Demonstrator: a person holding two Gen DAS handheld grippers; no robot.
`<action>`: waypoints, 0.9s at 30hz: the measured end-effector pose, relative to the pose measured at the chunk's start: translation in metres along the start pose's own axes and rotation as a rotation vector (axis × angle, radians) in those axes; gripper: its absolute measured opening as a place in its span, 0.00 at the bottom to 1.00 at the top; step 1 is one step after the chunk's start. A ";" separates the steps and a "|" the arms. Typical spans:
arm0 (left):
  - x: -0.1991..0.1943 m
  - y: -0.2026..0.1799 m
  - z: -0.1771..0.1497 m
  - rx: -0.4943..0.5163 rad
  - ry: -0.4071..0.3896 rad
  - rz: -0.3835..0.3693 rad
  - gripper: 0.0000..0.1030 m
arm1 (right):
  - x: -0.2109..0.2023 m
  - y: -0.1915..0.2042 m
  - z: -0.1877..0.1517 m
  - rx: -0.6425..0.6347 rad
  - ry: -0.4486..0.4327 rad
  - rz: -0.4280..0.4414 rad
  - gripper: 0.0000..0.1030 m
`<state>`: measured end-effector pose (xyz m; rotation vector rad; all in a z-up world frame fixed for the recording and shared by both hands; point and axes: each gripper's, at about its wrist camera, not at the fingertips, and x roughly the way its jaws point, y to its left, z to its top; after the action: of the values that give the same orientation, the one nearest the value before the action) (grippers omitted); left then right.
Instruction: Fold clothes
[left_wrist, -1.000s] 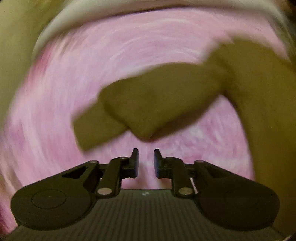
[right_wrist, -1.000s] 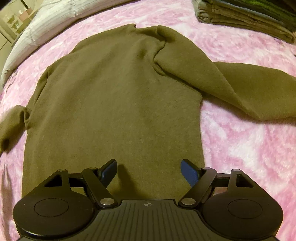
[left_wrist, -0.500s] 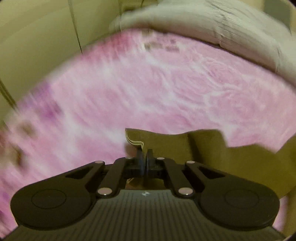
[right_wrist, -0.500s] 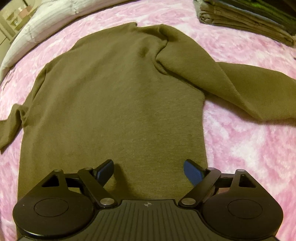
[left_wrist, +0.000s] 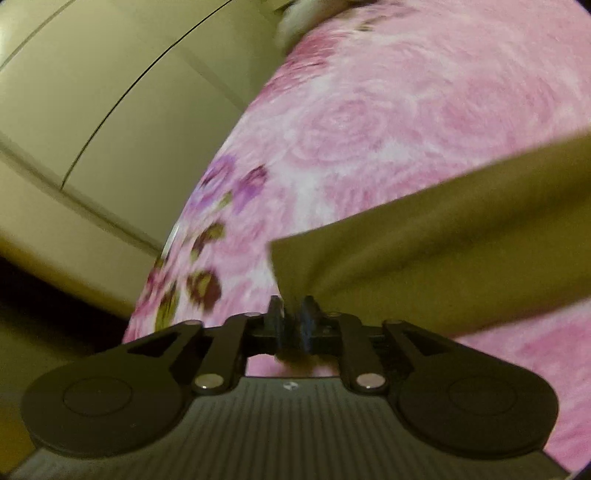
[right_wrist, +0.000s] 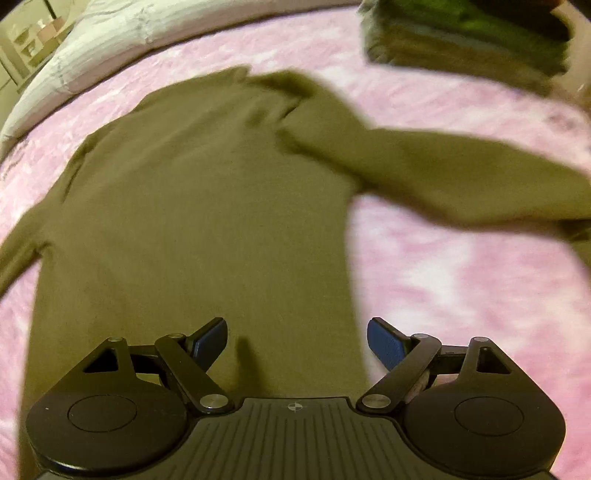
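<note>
An olive long-sleeved sweater (right_wrist: 207, 206) lies flat on the pink floral bedspread (right_wrist: 461, 295), collar away from me. Its right sleeve (right_wrist: 461, 181) stretches out to the right. My right gripper (right_wrist: 295, 339) hovers open over the hem, its blue pads wide apart with nothing between them. In the left wrist view my left gripper (left_wrist: 291, 317) is shut on the cuff end of the other sleeve (left_wrist: 424, 240), which runs taut up to the right above the bedspread (left_wrist: 369, 118).
A stack of folded clothes (right_wrist: 465, 40) sits at the far right of the bed. A pale quilted pillow (right_wrist: 110, 48) lies along the far left edge. Beige wall panels (left_wrist: 110, 129) stand beyond the bed's left edge (left_wrist: 173, 236).
My left gripper closed on the sleeve cuff and pulled it out toward the bed's left edge. The right gripper stayed open over the hem, shifting slightly.
</note>
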<state>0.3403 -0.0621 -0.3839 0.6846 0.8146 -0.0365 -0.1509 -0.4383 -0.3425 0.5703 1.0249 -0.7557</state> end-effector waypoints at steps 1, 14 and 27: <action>-0.010 0.005 0.001 -0.051 0.013 -0.007 0.21 | -0.008 -0.014 -0.005 -0.025 -0.015 -0.050 0.83; -0.179 -0.103 -0.023 -0.110 0.015 -0.503 0.22 | -0.027 -0.224 -0.020 0.068 -0.178 -0.286 0.83; -0.260 -0.134 -0.043 -0.050 -0.035 -0.574 0.22 | -0.139 -0.353 0.051 0.537 -0.173 0.437 0.03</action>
<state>0.0927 -0.2012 -0.3012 0.3846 0.9528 -0.5435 -0.4422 -0.6550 -0.2211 1.1281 0.4990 -0.6709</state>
